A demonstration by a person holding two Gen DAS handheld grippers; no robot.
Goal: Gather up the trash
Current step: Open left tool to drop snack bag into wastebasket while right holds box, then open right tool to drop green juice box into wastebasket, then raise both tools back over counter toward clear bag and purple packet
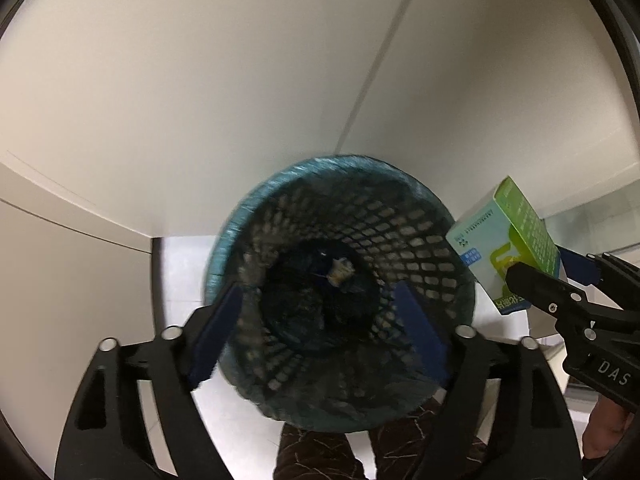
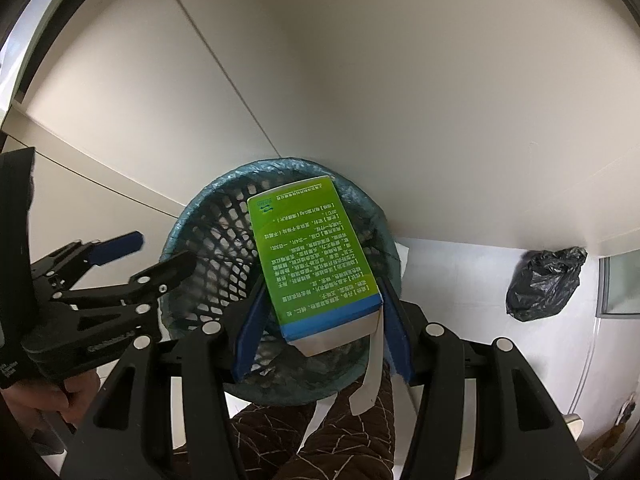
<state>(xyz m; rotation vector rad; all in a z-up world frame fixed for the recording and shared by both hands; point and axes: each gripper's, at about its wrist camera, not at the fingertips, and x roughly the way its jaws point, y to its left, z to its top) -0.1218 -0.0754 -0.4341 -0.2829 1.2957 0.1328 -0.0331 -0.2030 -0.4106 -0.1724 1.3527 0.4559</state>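
Left gripper (image 1: 320, 330) and right gripper (image 2: 320, 334): black frames, blue pads, silver screws. Person wore brown quilted trousers (image 2: 280, 432).

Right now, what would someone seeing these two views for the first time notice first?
The green box clamped in the right tool, hanging over the mesh bin by the white wall. The left tool stands open and empty over the bin's mouth, a small scrap lying at the bottom. A black bag sits on the floor to the right in the right view.
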